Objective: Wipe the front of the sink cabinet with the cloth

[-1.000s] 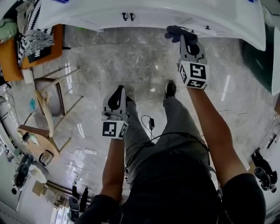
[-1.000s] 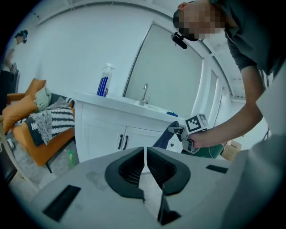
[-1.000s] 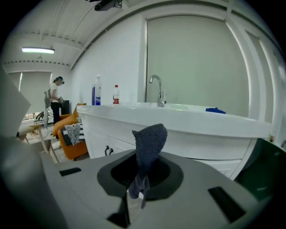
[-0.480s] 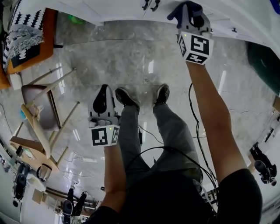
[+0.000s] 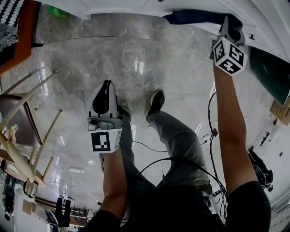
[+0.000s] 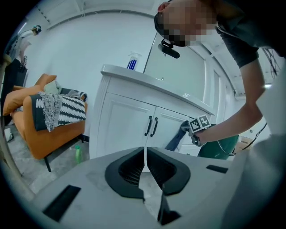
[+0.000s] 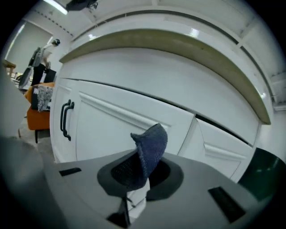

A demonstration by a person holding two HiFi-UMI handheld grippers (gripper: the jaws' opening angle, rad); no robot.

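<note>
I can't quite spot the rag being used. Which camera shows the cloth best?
The right gripper view: the blue cloth sits close up, pinched by the right gripper, before the white cabinet. The head view shows only a dark strip at the top edge; the left gripper view shows it small and distant.

Head view: taken from overhead, aimed steeply down at the marble floor [image 5: 136, 59]; only a strip of the sink cabinet [image 5: 113, 5] is caught along the top edge. Left gripper view: held low, well back, faced at the whole cabinet front. Right gripper view: set close to the cabinet doors, tilted upward. The black door handles [image 6: 150, 126] are shared by both gripper views.
</note>
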